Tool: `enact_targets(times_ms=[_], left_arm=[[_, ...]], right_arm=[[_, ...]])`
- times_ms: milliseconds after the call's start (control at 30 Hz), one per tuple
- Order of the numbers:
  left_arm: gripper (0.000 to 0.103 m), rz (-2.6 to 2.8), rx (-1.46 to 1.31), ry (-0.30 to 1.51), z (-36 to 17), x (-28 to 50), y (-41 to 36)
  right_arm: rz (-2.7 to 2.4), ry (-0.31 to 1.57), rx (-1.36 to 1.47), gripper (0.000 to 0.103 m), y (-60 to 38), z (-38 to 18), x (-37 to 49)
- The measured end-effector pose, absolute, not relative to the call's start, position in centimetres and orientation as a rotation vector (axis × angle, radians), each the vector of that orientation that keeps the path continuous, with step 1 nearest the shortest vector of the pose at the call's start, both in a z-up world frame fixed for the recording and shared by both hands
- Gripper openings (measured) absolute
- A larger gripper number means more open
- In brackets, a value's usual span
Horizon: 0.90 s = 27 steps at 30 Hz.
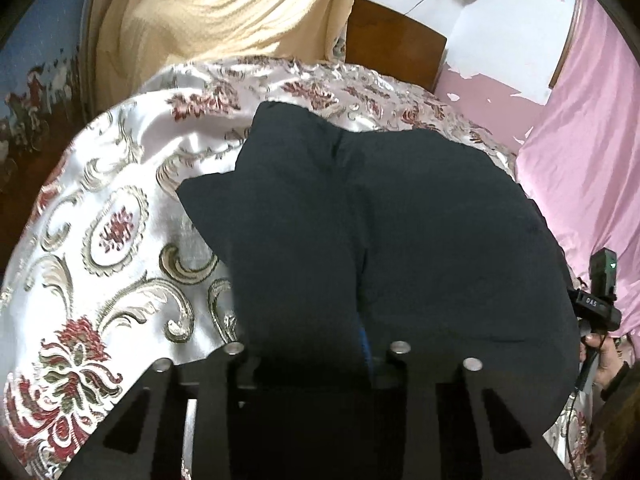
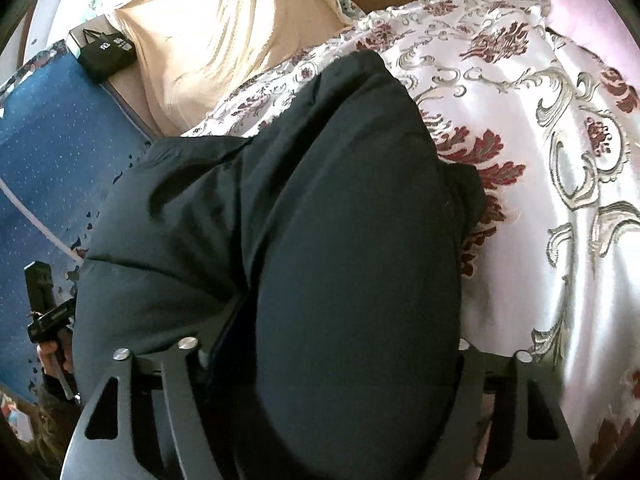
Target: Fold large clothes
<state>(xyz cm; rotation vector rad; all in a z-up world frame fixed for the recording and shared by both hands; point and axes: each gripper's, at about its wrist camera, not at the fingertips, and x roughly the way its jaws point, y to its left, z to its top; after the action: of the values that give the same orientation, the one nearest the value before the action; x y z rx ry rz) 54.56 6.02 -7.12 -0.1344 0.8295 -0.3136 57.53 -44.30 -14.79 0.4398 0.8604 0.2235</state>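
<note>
A large dark padded garment [image 1: 380, 220] lies on a white floral bedspread [image 1: 112, 216]. In the left wrist view it bulges up over my left gripper [image 1: 316, 364], whose jaws stand close with dark cloth between them; the fingertips are buried. In the right wrist view the same garment [image 2: 320, 220] drapes over my right gripper [image 2: 328, 364] and hides the fingertips; cloth fills the gap between the jaws. The right gripper's body [image 1: 600, 300] shows at the garment's right edge in the left view, the left gripper's body [image 2: 44, 312] at its left edge in the right view.
A cream blanket [image 1: 208, 12] is heaped at the head of the bed against a brown headboard [image 1: 392, 44]. A pink sheet [image 1: 588, 152] hangs on the right. A blue mat [image 2: 52, 140] and a small black box [image 2: 104, 52] lie to the left.
</note>
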Motion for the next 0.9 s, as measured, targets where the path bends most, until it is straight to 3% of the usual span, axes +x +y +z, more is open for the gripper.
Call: enact_targets(times_ms=[167, 367, 900], left_arm=[[0.020, -0.273, -0.049, 0.782, -5.5, 53.1, 4.3], [0.016, -0.277, -0.063, 0.720, -2.9, 50.7, 4.2], [0.015, -0.253, 0.015, 0.632, 5.3, 41.6, 2.8]], right_arm=[[0.200, 0.791, 0.451, 0.037, -43.9, -12.7, 56.0], [0.188, 0.705, 0.456, 0.025, -43.8, -11.0, 53.8], [0.304, 0.640, 0.439, 0.023, -41.1, -3.4, 43.9]])
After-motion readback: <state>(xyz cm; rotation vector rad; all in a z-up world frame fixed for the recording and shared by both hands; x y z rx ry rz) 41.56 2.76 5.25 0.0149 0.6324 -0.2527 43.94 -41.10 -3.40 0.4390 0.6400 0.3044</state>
